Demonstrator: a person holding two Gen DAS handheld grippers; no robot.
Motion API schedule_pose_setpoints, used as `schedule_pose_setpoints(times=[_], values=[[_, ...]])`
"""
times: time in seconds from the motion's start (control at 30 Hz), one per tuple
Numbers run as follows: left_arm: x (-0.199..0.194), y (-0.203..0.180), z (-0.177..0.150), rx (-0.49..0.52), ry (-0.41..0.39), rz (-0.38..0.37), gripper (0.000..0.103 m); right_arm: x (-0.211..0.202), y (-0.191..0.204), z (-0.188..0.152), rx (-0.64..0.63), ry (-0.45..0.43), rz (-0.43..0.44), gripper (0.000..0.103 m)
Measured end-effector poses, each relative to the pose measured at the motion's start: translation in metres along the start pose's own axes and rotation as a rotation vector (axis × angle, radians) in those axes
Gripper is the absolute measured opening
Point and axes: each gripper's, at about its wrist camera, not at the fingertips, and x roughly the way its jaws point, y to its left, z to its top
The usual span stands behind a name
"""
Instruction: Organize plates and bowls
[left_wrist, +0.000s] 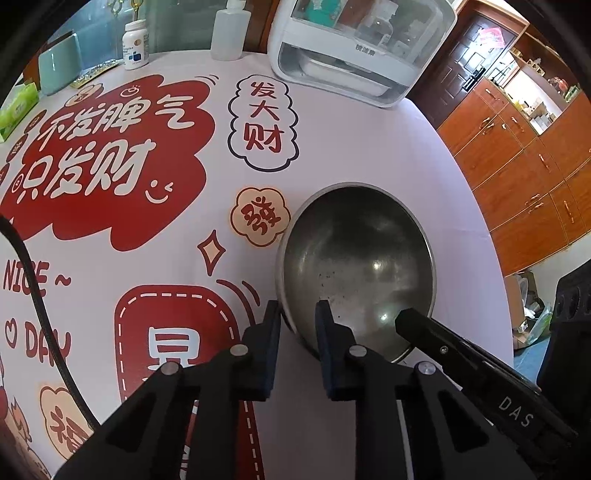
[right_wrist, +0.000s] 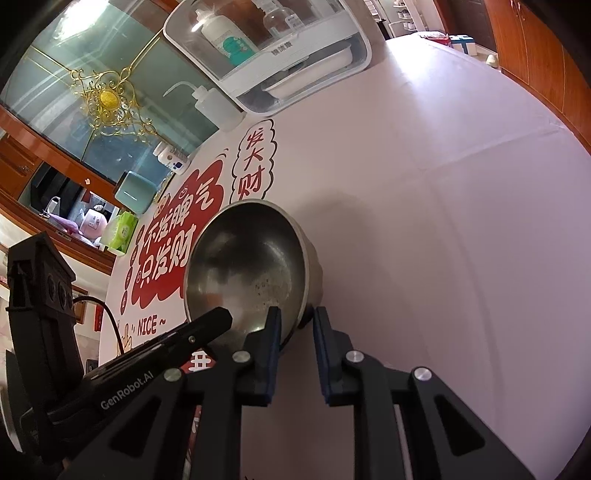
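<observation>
A steel bowl (left_wrist: 356, 266) stands on the table, empty, with dark specks inside. My left gripper (left_wrist: 297, 314) straddles its near left rim, one finger outside and one finger inside the bowl, with a gap on each side of the wall. My right gripper (right_wrist: 297, 317) straddles the opposite rim of the same bowl (right_wrist: 247, 262) the same way, jaws a little apart around the wall. The right gripper's finger also shows in the left wrist view (left_wrist: 417, 321), over the bowl's near right rim.
The table carries a white cloth with red printed characters (left_wrist: 110, 155). A white dish-drainer cabinet (left_wrist: 354, 48) stands at the far edge, with a squeeze bottle (left_wrist: 229, 33) and a pill bottle (left_wrist: 136, 46) to its left. Wooden cupboards (left_wrist: 517, 166) stand beyond the table.
</observation>
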Motion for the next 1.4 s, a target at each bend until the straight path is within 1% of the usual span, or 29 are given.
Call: schedule_pose_setpoints(times=[0.13,0.4,0.73,1.03,1.23,1.4], values=[[-0.001,-0.002,-0.001,0.01,0.004,0.003,0.017,-0.001,-0.002,-0.001,0.017,0.008,0.003,0.017],[-0.014,-0.009,-0.006,0.033,-0.019,0.004,0.017,-0.015,0.004,-0.005,0.009,-0.01,0.005,0.017],[-0.05,-0.015,-0.026,0.065,-0.053,0.0,0.017,-0.046,0.02,-0.024,-0.022,-0.035,0.008,0.017],[-0.098,-0.012,-0.057,0.092,-0.1,0.007,0.017,-0.078,0.046,-0.053,-0.062,-0.067,0.027,0.017],[-0.13,0.003,-0.082,0.084,-0.128,0.016,0.017,-0.091,0.069,-0.076,-0.102,-0.071,0.045,0.017],[-0.146,0.021,-0.103,0.065,-0.131,0.03,0.017,-0.096,0.091,-0.095,-0.144,-0.055,0.062,0.016]])
